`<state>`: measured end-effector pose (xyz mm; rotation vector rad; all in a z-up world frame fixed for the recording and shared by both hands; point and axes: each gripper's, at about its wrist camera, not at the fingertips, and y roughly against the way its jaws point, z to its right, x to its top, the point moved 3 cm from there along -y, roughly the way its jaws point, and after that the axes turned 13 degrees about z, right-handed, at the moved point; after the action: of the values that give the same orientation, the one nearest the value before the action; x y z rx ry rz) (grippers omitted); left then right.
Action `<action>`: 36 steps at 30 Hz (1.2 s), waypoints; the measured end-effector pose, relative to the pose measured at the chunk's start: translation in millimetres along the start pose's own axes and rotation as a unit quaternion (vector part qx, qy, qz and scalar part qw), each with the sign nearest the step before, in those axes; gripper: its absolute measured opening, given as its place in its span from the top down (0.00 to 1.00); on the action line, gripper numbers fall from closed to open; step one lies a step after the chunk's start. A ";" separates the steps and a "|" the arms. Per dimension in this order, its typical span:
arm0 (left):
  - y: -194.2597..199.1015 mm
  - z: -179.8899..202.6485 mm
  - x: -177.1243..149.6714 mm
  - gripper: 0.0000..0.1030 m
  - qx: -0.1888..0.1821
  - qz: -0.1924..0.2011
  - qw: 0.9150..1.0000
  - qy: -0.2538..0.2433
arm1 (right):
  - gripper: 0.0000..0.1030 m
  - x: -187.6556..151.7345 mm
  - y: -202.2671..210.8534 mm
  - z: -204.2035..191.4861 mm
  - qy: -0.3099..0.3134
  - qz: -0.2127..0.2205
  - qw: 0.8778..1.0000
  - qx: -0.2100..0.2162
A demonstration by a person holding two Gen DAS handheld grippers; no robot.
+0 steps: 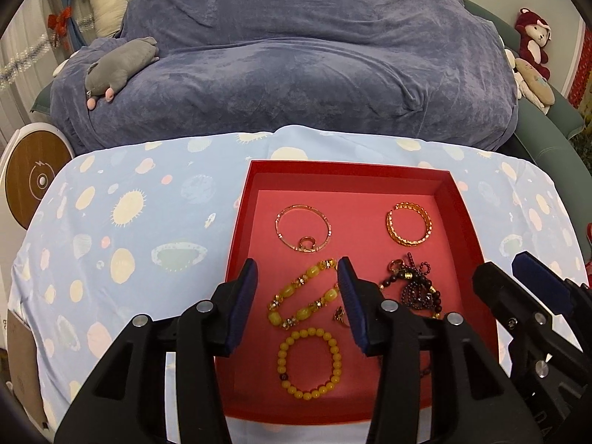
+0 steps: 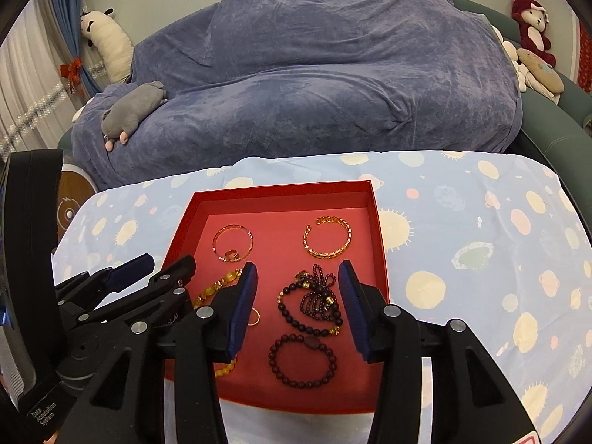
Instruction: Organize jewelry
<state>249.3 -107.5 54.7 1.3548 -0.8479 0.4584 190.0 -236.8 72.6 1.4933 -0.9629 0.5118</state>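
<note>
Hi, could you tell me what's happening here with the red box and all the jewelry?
A person is sorting jewelry with two handheld grippers. The left gripper and right gripper both hover open over the red tray, holding nothing. In the tray lie a thin bangle, a gold cuff, two yellow bead bracelets, and dark bead bracelets, laid out roughly by colour. The tray rests on a patterned blue cloth.
</note>
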 end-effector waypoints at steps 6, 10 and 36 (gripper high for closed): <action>27.8 -6.7 -11.6 0.55 0.005 0.004 1.000 0.004 | 0.56 -11.7 27.3 -8.0 0.009 0.003 1.000 -0.007; 42.9 -13.4 -20.5 0.48 0.008 0.006 1.000 0.012 | 0.55 -22.4 40.4 -9.9 0.007 -0.002 1.000 -0.010; 74.2 -32.1 -72.1 0.10 0.054 -0.012 0.998 0.022 | 0.24 -67.8 74.5 -4.1 0.033 -0.010 0.998 -0.054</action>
<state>158.0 -49.3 49.6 1.4479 -0.7778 0.5196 93.3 -209.3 64.2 1.3794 -0.9091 0.4834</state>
